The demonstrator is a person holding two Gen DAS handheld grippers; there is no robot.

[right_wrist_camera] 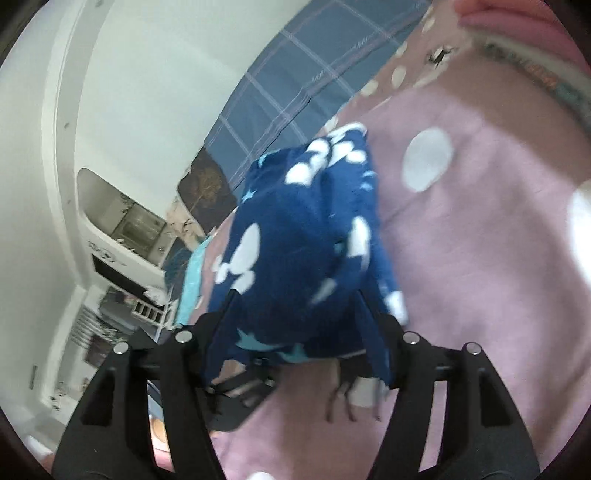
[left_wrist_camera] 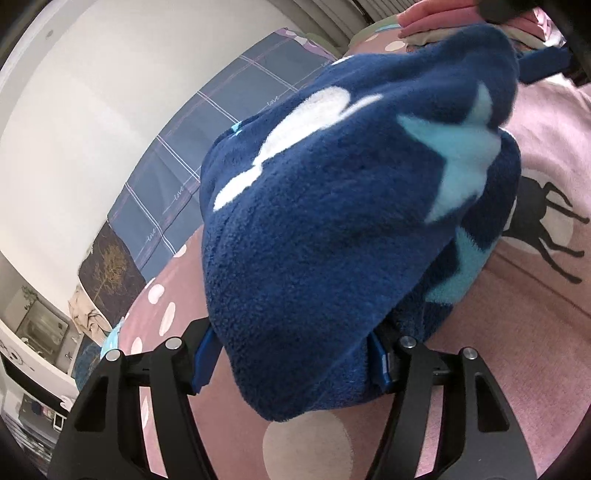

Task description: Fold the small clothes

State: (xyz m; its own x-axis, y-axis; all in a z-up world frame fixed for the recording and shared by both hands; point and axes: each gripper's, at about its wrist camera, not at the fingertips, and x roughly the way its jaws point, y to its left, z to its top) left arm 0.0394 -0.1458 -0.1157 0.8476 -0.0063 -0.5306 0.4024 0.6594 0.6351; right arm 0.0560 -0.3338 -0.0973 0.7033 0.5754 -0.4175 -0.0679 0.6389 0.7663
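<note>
Tongs of the left hand are pinched on a thick bunch of the blue fleece garment, whose bulk fills the left wrist view from 6 o'clock up toward 1 o'clock, lifted over the bed with its pink dotted cover. At 9 o'clock in that view a blue checked pillow lies against the wall; at 1 o'clock a stack of folded clothes rests on the bed. Tongs of the right hand likewise grip the garment, the cloth wedged between both fingers and hanging clear of the bed at centre, blurred. Judged from its nap and deep creases, the fleece is soft, light and limp, with no stiffness to keep a fold; its pile should resist slipping, yet the thick wads now held hide the edges. A better hold would be a single layer at a hem or corner, one corner per hand, well apart, so that the cloth hangs flat. Bunched grips risk folding in stray layers.
</note>
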